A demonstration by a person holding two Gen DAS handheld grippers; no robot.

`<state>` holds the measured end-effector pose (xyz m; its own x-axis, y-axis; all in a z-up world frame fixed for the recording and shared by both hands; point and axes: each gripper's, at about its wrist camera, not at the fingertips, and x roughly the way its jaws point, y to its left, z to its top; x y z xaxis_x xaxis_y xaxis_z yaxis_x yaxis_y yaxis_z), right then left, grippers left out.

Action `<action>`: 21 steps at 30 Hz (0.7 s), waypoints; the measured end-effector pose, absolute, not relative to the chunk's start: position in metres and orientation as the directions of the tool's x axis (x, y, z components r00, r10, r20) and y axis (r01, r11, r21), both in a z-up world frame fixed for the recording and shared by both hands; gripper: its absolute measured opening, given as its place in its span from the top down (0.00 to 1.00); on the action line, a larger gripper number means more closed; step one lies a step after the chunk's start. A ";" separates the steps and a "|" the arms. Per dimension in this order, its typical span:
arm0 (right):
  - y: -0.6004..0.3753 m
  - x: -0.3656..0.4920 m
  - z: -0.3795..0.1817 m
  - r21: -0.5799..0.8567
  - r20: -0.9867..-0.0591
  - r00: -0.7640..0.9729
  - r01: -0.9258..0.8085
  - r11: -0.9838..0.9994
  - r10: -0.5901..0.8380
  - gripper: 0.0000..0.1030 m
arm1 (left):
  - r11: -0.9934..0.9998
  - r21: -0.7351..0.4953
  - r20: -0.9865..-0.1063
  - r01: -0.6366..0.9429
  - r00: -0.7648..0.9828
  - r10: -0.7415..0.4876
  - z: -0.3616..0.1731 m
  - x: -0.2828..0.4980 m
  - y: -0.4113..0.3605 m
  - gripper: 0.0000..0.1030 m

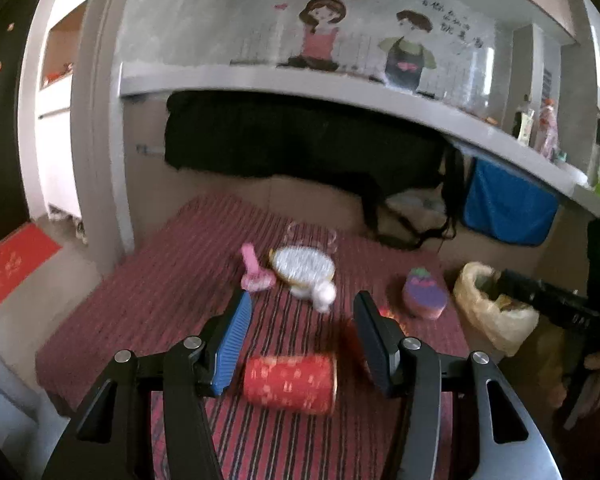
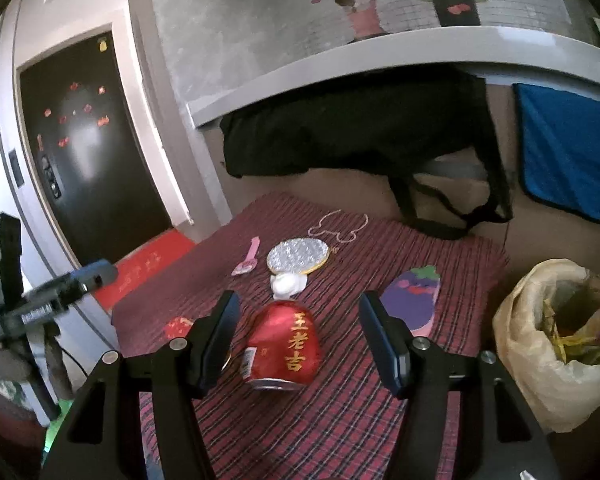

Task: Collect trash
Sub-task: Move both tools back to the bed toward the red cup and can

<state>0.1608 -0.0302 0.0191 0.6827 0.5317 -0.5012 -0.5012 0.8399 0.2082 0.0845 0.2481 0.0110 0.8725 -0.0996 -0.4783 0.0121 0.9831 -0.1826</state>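
Observation:
A red drink can (image 1: 290,382) (image 2: 286,348) with gold lettering lies on its side on a red striped mat (image 1: 160,300) (image 2: 340,420). My left gripper (image 1: 302,296) hovers open over it, the can low between its fingers and untouched. My right gripper (image 2: 299,295) is open too, its fingers either side of the can with gaps showing. Beyond the can lies a crumpled white tissue (image 1: 322,294) (image 2: 287,283). A yellowish plastic bag (image 1: 484,308) (image 2: 556,340) holding scraps stands off the mat's right edge.
On the mat lie a round silver disc (image 2: 298,256), a pink spoon-like item (image 2: 249,258), a purple eggplant-shaped pad (image 2: 414,300), a bead chain (image 2: 338,224) and a red scrap (image 2: 178,326). A black bag (image 2: 360,132) and a blue cloth (image 2: 572,152) hang under a grey counter behind.

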 end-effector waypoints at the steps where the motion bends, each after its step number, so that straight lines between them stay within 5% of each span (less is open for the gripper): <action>1: -0.028 0.161 0.016 0.202 -0.506 0.684 -0.498 0.844 0.525 0.43 | 0.983 -0.183 -0.485 0.016 0.868 -0.105 0.003 0.086 0.242 0.47; 5: -0.028 0.164 -0.004 0.229 -0.541 0.661 -0.479 0.848 0.520 0.42 | 0.979 -0.196 -0.542 0.061 0.825 -0.160 -0.034 0.094 0.218 0.47; 16: -0.044 0.162 -0.045 0.308 -0.602 0.608 -0.422 0.853 0.518 0.42 | 0.995 0.013 -0.588 -0.095 0.805 0.084 -0.086 0.110 0.189 0.47; 19: -0.043 0.162 -0.050 0.316 -0.609 0.599 -0.419 0.852 0.520 0.42 | 0.991 -0.045 -0.613 -0.125 0.787 0.071 -0.094 0.115 0.200 0.50; 21: -0.041 0.162 -0.054 0.325 -0.613 0.587 -0.422 0.846 0.529 0.42 | 0.985 -0.113 -0.633 -0.128 0.773 0.028 -0.098 0.117 0.209 0.62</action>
